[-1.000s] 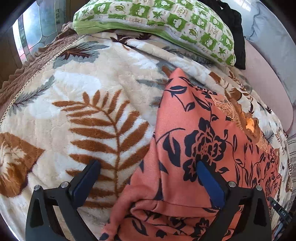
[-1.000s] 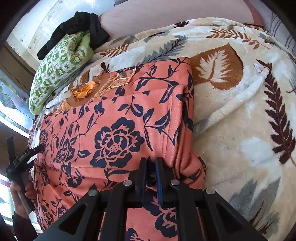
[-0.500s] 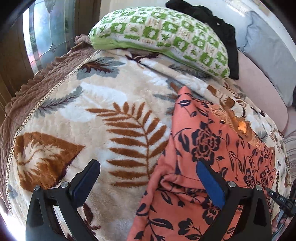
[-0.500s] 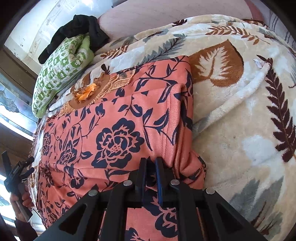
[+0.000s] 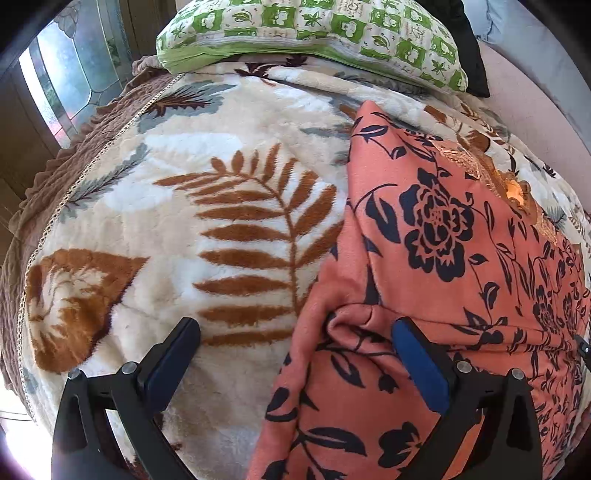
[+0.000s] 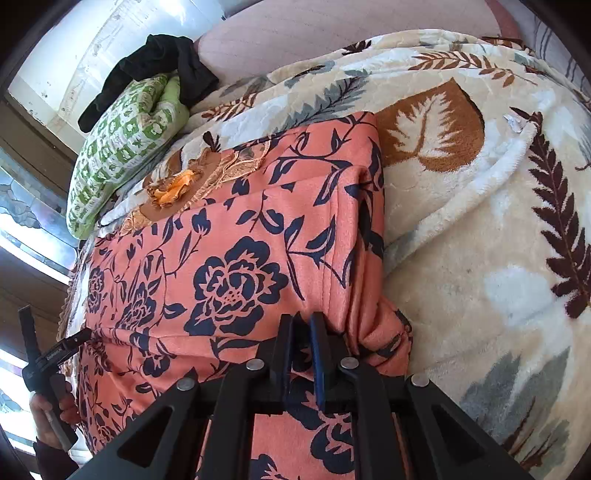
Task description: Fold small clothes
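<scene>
Bright window daylight, sharp focus, strong fisheye bending at edges.

We see a bed under a leaf-print blanket (image 5: 229, 221); on it a coral floral garment (image 5: 443, 266) at three o'clock, a green pillow (image 5: 314, 33) at twelve.

I see a matt woven coral garment (image 5: 436, 229) with dark floral print on a fuzzy plush fleece blanket (image 5: 229, 236), a printed cotton-look pillow (image 5: 317, 33), and my right tool (image 6: 301, 332) and left tool (image 5: 295, 354) in matt black plastic with blue rubbery pads and shiny metal screws.
</scene>
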`<state>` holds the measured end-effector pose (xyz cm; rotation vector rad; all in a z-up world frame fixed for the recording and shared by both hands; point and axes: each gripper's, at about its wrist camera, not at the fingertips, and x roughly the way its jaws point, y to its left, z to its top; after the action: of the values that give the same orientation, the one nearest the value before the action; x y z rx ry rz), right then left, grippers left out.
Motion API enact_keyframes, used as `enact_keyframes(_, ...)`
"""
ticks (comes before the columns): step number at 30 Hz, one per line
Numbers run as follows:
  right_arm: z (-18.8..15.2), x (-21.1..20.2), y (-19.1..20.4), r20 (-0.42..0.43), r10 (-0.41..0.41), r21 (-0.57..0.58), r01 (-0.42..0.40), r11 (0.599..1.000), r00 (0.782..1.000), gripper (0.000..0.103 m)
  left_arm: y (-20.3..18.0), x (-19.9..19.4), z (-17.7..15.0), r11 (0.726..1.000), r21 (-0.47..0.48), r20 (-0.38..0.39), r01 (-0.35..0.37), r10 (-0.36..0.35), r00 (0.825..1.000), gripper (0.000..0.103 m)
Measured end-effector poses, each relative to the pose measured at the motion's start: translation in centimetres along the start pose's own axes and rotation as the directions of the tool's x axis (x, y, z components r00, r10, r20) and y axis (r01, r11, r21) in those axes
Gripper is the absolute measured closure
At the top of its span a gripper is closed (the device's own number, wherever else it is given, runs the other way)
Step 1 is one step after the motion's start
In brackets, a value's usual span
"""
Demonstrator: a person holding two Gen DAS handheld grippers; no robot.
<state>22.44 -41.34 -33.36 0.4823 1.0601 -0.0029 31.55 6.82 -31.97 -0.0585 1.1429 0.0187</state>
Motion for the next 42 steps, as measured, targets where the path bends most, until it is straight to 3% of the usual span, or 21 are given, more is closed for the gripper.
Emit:
enact_keyframes(5,-0.5,-0.8,-0.3,0.030,0.024,0.013,-0.024,1.000,0.999,0.091,-0.1,-1.3,-1.7,1.000,0.015,0.015,-0.019,0.019,1.000,0.000)
enact_keyframes(9,-1.5,-2.3,1.2,0.055,0.012,-0.055,-0.009,0.998,0.998,0.090,-1.5,-3.3,-4.5,0.996,0.093,0.045,0.004,-0.008,0.999,0.000)
enact_keyframes(13,-4.5,-3.0,2.8,0.050,0.098,-0.073,-0.094,0.993,0.994,0.090,-3.7,-4.2,-7.3,0.979,0.203,0.046,0.012,-0.021,0.999,0.000)
enact_keyframes(16,-7.4,-2.2,4.6,0.013,0.105,-0.104,-0.103,0.989,0.994,0.090,-4.8,-3.9,-9.4,0.960,0.277,0.034,-0.044,0.036,0.999,0.000)
enact_keyframes(20,-10.7,-1.9,5.5,0.046,0.090,-0.089,-0.085,0.992,0.995,0.089,-3.7,-4.1,-10.9,0.969,0.246,0.000,-0.010,0.010,1.000,0.000)
enact_keyframes(26,-12.3,-2.5,4.2,-0.051,0.150,-0.010,-0.151,0.988,0.987,0.088,-2.8,-4.8,-13.9,0.957,0.289,0.017,-0.030,0.026,1.000,0.000)
enact_keyframes(37,-16.3,-4.8,5.0,-0.117,0.101,-0.096,-0.112,0.989,0.988,0.088,-1.8,-5.9,-16.5,0.972,0.236,-0.025,-0.018,0.025,0.999,0.000)
enact_keyframes(42,-17.4,-6.3,4.8,-0.100,0.151,-0.104,-0.161,0.981,0.984,0.088,-0.6,-7.4,-16.5,0.984,0.167,-0.062,0.059,-0.049,0.997,0.000)
